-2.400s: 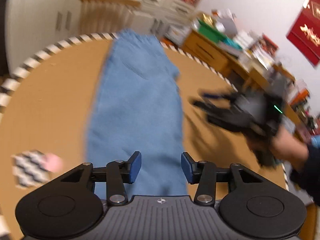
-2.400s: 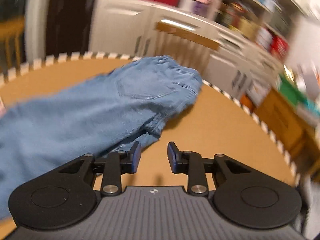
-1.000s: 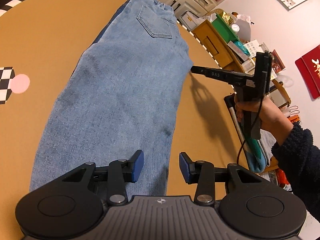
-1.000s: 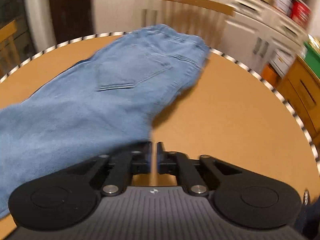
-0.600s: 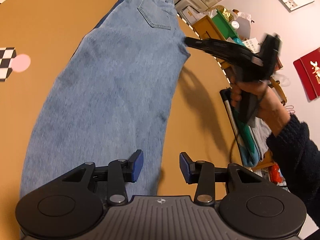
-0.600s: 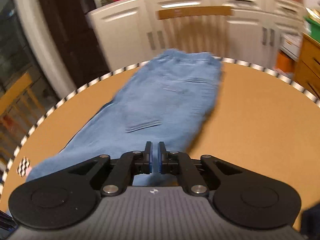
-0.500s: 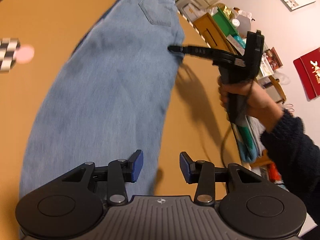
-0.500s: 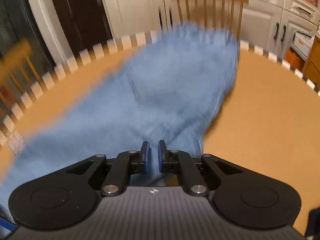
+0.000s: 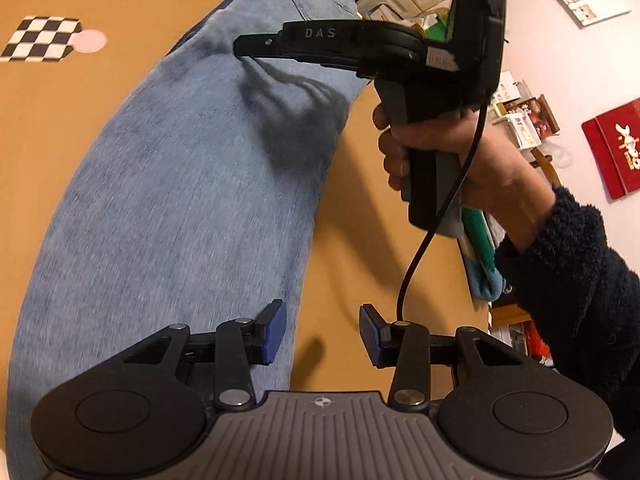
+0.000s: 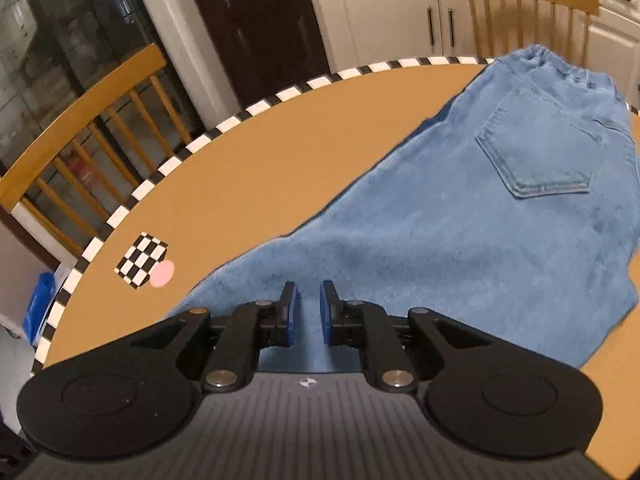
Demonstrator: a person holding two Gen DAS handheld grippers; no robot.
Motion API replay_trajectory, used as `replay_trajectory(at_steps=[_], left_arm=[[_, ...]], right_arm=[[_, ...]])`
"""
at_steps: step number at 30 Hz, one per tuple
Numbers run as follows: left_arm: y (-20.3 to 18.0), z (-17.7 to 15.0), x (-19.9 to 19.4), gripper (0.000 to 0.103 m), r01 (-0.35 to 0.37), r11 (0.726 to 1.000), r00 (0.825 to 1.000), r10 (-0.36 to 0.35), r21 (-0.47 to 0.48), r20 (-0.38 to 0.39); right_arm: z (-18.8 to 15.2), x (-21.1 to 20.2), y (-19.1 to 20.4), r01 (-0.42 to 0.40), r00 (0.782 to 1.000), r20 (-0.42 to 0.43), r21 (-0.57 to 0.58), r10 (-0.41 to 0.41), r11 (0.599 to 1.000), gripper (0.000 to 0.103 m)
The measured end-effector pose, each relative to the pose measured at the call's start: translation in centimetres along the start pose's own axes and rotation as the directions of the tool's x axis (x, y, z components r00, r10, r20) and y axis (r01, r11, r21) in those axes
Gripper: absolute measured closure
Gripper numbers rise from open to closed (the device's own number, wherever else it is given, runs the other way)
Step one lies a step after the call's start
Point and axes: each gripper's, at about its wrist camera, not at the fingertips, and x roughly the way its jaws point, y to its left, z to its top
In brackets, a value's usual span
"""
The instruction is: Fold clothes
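Observation:
Light blue jeans [image 9: 180, 200] lie flat along the round tan table [image 9: 60, 120], folded lengthwise, back pocket [image 10: 544, 152] up and waistband at the far rim. My left gripper [image 9: 322, 328] stands open over the right edge of the lower leg, nothing between its pads. My right gripper [image 10: 309, 308] hovers low over the thigh of the jeans [image 10: 460, 232]; its jaws are opening, a narrow gap apart, with only denim below them. In the left wrist view its tip [image 9: 240, 46] reaches the cloth, which wrinkles there. A hand [image 9: 448, 160] in a dark fuzzy sleeve holds it.
A checkered marker with a pink dot [image 10: 142, 260] lies on the table left of the jeans. Wooden chairs [image 10: 80, 120] stand at the striped rim, with white cabinets [image 10: 380, 8] behind. Folded green and teal cloth [image 9: 480, 248] sits past the right rim.
The right gripper swung from beside the jeans' right edge to over the thigh, and its shut jaws parted a little. The left gripper drifted toward the leg's right edge, still open.

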Motion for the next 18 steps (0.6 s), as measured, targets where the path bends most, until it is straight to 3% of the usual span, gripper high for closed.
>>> replay_trajectory(at_steps=[2,4,6,9,11,14,16,18], left_arm=[[0.1,-0.3,-0.1,0.059,0.002,1.0,1.0,-0.002,-0.018,0.002],[0.0,-0.6,-0.4,0.059,-0.002,1.0,1.0,0.002,-0.013,0.003],[-0.2,-1.0,-0.7,0.058,-0.005,1.0,1.0,0.005,0.004,0.011],[-0.2,-1.5,-0.8,0.058,0.0,1.0,0.999,0.0,0.01,0.033],[-0.3,-1.6,-1.0,0.059,-0.007,0.999,0.999,0.006,0.032,0.041],[-1.5,-1.7,-2.3,0.055,-0.036,0.99,0.996,0.025,0.136,0.082],[-2.0,-1.9,-3.6,0.046,-0.036,0.979,0.993,0.013,0.198,0.119],[-1.6,-2.0,-5.2,0.04,-0.03,0.975,0.99,-0.002,0.222,0.141]], right_arm=[[-0.2,0.4,0.7,0.01,1.0,-0.011,-0.009,-0.01,1.0,0.086],[-0.1,0.3,1.4,-0.049,0.998,-0.042,-0.019,0.048,0.999,0.072],[-0.5,0.1,2.4,-0.071,0.997,-0.016,-0.045,0.07,0.996,0.07],[-1.8,1.2,3.4,-0.031,0.999,-0.016,-0.065,0.03,0.997,0.068],[-1.8,1.3,3.7,-0.036,0.999,-0.033,-0.056,0.034,0.998,0.071],[-2.8,-1.1,3.2,-0.081,0.996,0.032,0.079,0.079,0.994,0.073],[-4.4,-3.6,3.2,-0.084,0.993,0.093,0.153,0.071,0.985,0.059],[-7.0,-5.9,3.6,-0.073,0.992,0.113,0.235,0.047,0.969,0.058]])
